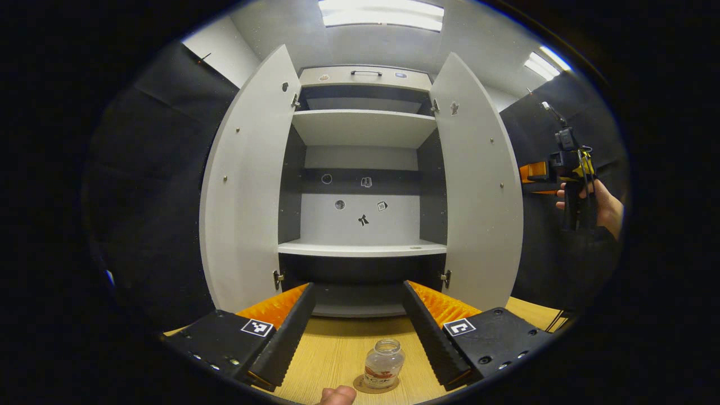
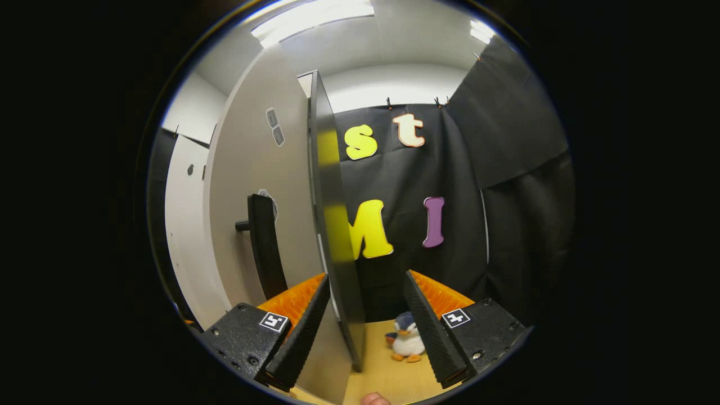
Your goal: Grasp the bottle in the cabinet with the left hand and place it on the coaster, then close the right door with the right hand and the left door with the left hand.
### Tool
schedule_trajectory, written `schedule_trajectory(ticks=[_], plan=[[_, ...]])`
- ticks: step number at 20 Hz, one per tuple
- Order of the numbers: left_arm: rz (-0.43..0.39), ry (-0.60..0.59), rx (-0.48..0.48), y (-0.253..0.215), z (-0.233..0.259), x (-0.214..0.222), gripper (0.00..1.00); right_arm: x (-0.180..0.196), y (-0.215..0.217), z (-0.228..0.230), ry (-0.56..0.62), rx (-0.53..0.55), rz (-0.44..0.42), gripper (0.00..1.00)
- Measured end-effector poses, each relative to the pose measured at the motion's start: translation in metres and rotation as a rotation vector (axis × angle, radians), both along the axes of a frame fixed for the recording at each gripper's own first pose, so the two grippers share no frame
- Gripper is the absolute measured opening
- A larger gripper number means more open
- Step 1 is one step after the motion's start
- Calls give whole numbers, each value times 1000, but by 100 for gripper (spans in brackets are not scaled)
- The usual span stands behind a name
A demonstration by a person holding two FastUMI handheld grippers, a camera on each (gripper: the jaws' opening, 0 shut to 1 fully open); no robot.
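Bottle (image 1: 383,364) sits upright on coaster (image 1: 376,385); we hold left gripper (image 1: 357,332) released above it, right gripper (image 2: 365,320) spread astride right door (image 2: 332,225) edge.

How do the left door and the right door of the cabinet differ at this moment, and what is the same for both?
In the left gripper view, the left door stands with nothing near it, while the right door has the right gripper beside its outer side. In the right gripper view, the right door's edge lies between the open fingers of the right gripper; the left door is not grasped. Both are wide open, with pale inner faces.
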State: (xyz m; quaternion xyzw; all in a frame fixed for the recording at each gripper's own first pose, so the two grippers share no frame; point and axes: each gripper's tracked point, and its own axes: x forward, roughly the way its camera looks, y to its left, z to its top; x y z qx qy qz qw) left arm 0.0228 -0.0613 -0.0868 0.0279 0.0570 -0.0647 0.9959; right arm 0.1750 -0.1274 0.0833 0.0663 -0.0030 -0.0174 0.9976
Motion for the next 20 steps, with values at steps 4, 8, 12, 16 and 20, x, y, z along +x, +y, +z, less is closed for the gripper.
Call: schedule_trajectory(ticks=[4, 8, 12, 16, 20], plan=[[31, 2, -9, 12, -2, -3, 94, 5, 35, -5, -2, 26, 59, 81], [62, 14, -7, 26, -6, -3, 94, 12, 61, -5, -20, 6, 79, 81], [78, -2, 5, 37, -2, 1, 94, 18, 84, -5, -34, -52, 84, 82], [97, -13, 21, 47, 1, 4, 94, 40, 117, -11, -28, -70, 129, 81], [135, -29, 21, 61, 5, 5, 94, 64, 137, -18, -7, -17, 159, 82]])
